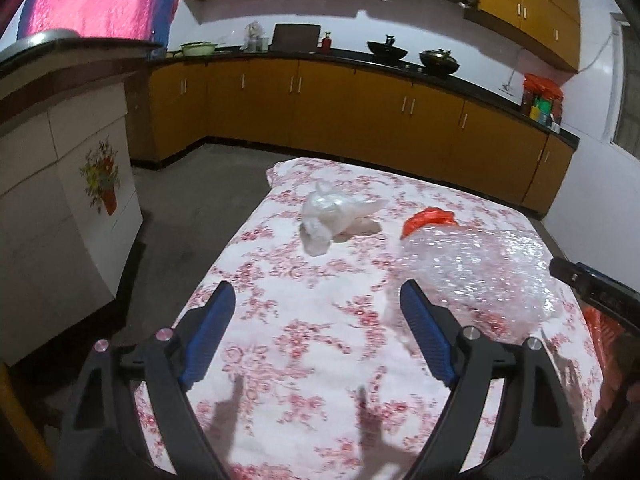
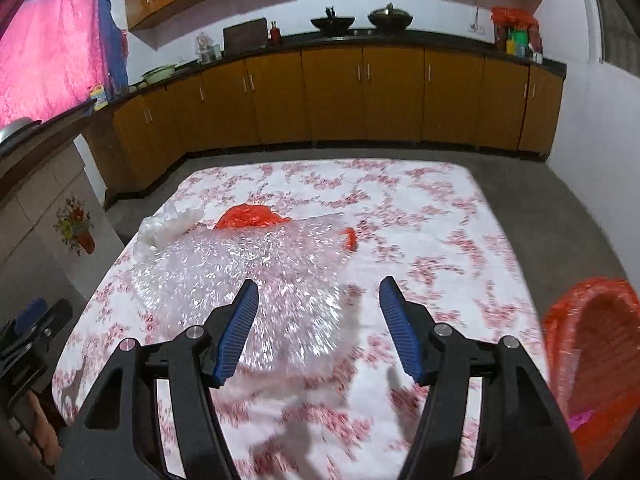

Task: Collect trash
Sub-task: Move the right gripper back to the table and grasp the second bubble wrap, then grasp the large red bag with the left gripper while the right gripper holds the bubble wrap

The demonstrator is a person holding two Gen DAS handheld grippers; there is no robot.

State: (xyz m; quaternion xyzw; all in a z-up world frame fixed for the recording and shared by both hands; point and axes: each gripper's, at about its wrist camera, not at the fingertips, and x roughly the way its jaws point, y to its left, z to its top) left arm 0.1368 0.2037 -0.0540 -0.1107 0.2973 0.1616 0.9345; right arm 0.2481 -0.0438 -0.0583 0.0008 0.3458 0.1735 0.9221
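On a table draped in a red-flowered cloth (image 2: pixel 440 240), I am holding my left tongs (image 1: pixel 318 312) and right tongs (image 2: pixel 318 304) spread apart, gripping nothing. Bubble wrap (image 2: pixel 240 264) is lying ahead of my right tongs, a crumpled white bag (image 1: pixel 332 216) and red plastic (image 1: pixel 428 220) beyond, an orange basket (image 2: pixel 592 344) sitting at the right edge. No writing is showing legibly.

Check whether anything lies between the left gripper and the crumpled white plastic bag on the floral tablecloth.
Nothing visible does. The left gripper is open over bare floral tablecloth, with the crumpled white plastic bag straight ahead. The clear bubble wrap sheet lies off to the right, beside that path.
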